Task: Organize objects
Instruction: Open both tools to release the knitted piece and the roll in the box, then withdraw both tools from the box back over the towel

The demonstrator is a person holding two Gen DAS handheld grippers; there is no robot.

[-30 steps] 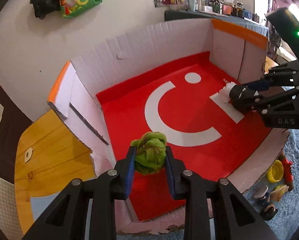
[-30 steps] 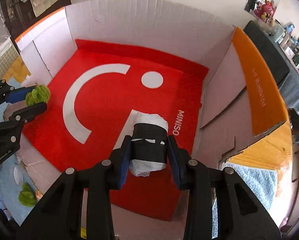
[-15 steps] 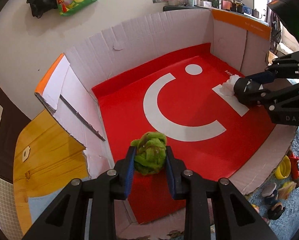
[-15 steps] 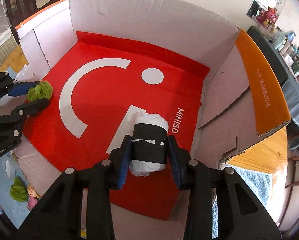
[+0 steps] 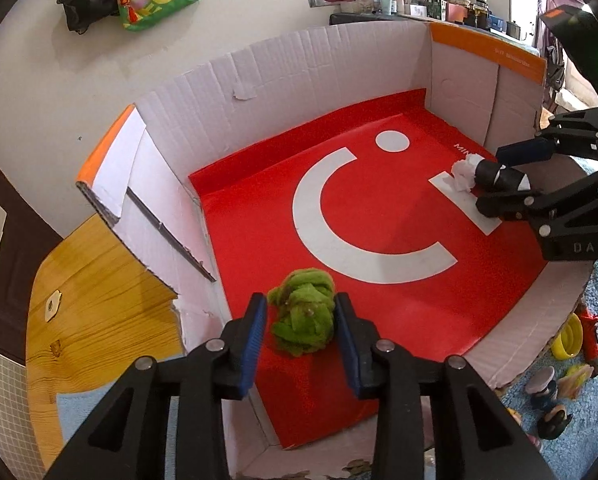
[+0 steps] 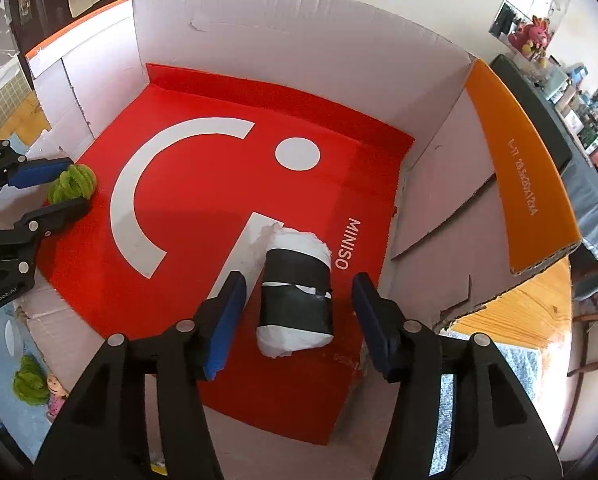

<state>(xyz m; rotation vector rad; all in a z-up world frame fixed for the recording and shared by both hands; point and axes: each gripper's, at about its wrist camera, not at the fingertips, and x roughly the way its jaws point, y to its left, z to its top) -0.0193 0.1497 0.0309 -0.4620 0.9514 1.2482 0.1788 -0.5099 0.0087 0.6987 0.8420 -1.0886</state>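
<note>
Resting on glossy red card: fuzzy green ball point(image 5: 302, 322), taped white roll point(image 6: 295, 296).

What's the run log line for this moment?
left tongs: opening, green yarn ball between | right tongs: opening, black-wrapped roll released | both in box

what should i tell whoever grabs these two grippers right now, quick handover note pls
Left gripper: jaws have just been opening; green fuzzy ball sits between them on the red liner at the box's near left, pads barely clear.
Right gripper: jaws have just been opening, now clearly apart; black-and-white wrapped roll lies free between them beside the MINISO print.
Done: both items are set down inside the cardboard box.
Left: back both grippers out. More toys lie on the carpet outside the box, probably next.
</note>
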